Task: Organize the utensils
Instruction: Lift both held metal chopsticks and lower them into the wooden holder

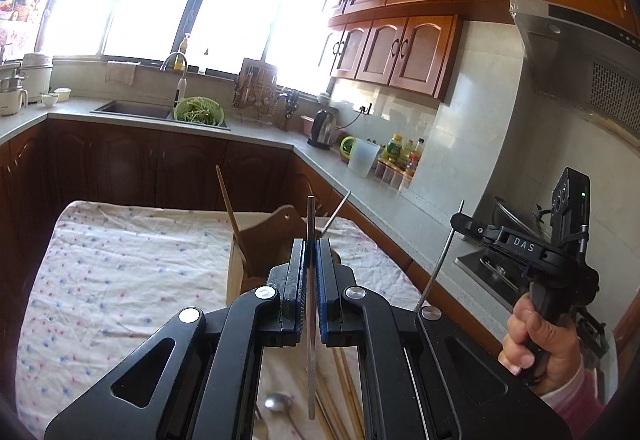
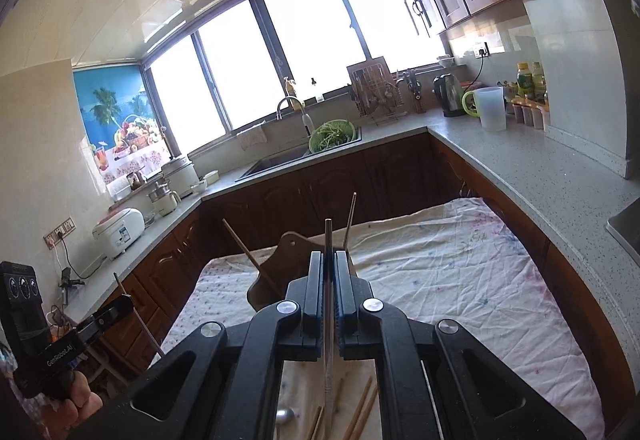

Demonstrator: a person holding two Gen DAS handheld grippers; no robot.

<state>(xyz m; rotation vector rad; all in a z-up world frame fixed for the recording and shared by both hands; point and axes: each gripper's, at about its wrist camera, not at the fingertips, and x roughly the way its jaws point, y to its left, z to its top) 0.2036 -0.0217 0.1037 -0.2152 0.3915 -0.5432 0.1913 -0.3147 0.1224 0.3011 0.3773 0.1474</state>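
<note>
While each tool (image 1: 311, 252) (image 2: 329, 264) clamps one, both metal chopsticks (image 1: 310, 240) (image 2: 328, 240) point upright.

Right claw (image 2: 329, 272) clamps a metal chopstick (image 2: 328, 240) upright.

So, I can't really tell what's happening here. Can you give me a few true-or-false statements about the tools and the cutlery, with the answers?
1. The left tool is shut on a metal chopstick. True.
2. The right tool is open and empty. False: it is shut on a second metal chopstick.
3. The wooden holder has nothing in it. False: a wooden chopstick stands tilted in it.
4. A spoon lies on the cloth. True.
</note>
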